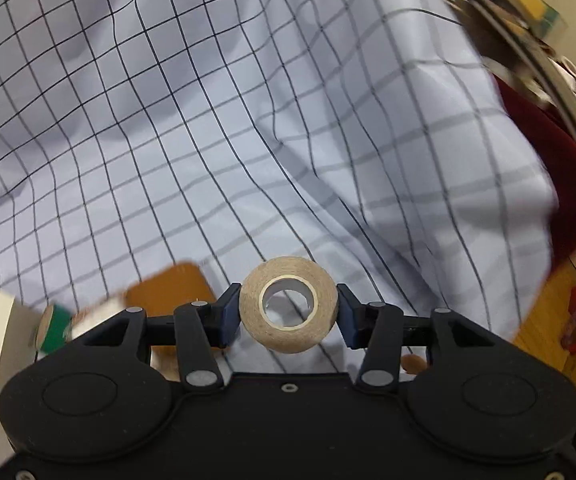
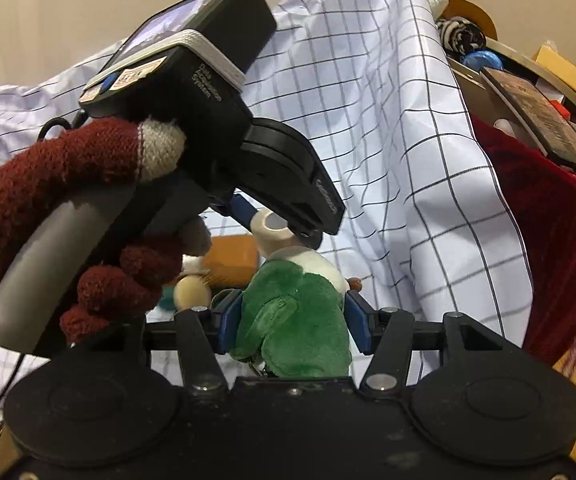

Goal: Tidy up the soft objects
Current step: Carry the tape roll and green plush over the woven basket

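My left gripper (image 1: 288,314) is shut on a beige roll of soft tape (image 1: 288,305), its hole facing the camera, held above a white checked cloth (image 1: 248,120). In the right wrist view my right gripper (image 2: 294,326) is shut on a green and white plush toy (image 2: 296,328). Just ahead of it, the left gripper (image 2: 278,226) appears from the side with the same tape roll (image 2: 274,234) in its jaws, held by a hand in a dark red knitted glove (image 2: 48,184).
The checked cloth (image 2: 388,140) drapes over most of the scene. A dark red fabric (image 2: 540,248) hangs at the right, under a cluttered shelf with boxes and a blue object (image 2: 478,60). An orange block (image 2: 232,258) and a wooden ball (image 2: 190,292) lie near the toy.
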Demonstrator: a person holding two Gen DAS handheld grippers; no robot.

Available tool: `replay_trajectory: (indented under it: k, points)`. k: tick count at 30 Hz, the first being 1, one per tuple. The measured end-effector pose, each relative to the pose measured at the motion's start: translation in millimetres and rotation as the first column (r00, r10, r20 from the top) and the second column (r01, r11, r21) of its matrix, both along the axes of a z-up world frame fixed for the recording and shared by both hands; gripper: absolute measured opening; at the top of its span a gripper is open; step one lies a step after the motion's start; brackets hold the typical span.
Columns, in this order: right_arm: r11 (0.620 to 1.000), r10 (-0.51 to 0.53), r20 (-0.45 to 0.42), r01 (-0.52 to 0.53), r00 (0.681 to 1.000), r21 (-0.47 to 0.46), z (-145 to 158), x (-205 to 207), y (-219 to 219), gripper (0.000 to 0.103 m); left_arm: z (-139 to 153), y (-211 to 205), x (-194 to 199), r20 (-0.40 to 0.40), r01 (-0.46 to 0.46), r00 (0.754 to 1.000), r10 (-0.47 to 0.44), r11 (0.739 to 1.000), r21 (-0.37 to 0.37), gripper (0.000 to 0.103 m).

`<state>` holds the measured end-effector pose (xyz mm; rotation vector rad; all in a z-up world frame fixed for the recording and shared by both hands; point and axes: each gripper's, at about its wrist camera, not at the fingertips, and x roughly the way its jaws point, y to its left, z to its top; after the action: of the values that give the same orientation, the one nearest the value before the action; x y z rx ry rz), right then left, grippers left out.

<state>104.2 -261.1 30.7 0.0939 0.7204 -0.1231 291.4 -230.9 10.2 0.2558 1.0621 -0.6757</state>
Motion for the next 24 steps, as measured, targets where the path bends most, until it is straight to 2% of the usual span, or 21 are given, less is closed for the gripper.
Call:
replay_trajectory:
  k: [6,13,18,24]
  points:
    - [0.998,0.069,0.001,-0.069,0.998,0.005,7,-43,23,0.054,16,32,-49,-0.001,0.009,1.000,-0.009,1.000,-0.011,0.048]
    - [0.988,0.152,-0.011,-0.152,0.988,0.038,7,-91,51,0.054,26,76,-99,0.026,-0.051,0.998,0.051,0.998,-0.024,0.048]
    - [0.976,0.207,-0.014,-0.205,0.978,0.072,5,-113,62,0.054,28,111,-131,0.016,-0.128,0.992,0.129,0.991,-0.046,0.048]
    - [0.966,0.243,0.010,-0.243,0.970,0.089,6,-137,71,0.054,29,146,-160,0.030,-0.241,0.969,0.244,0.968,-0.062,0.048]
